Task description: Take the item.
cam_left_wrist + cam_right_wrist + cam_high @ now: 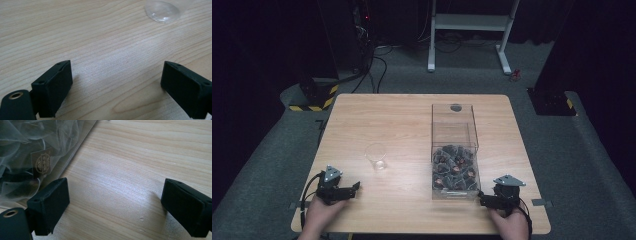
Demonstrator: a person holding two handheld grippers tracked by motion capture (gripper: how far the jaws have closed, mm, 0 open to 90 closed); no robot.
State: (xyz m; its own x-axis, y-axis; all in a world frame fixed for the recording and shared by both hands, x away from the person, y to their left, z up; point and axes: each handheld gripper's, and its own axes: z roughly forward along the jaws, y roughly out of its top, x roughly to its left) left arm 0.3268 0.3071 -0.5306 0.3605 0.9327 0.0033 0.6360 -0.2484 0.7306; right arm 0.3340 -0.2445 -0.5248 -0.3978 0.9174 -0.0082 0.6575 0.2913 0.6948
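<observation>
A clear plastic box [455, 150] stands on the right half of the wooden counter [402, 125], its long axis running from near to far. Its near half holds a heap of small dark packets in clear wrapping [454, 167]; its far half is bare. A dark round spot [456, 107] marks its far wall. An empty clear cup [376, 156] stands upright left of the box, well apart from it.

The left tool [354, 188] rests at the near left of the counter, jaws spread, nothing between them, the cup just beyond them. The right tool [482, 200] rests at the near right, just beside the box's near right corner, jaws also spread and empty. 1 packet in the right gripper view shows a brown label [42, 162].
</observation>
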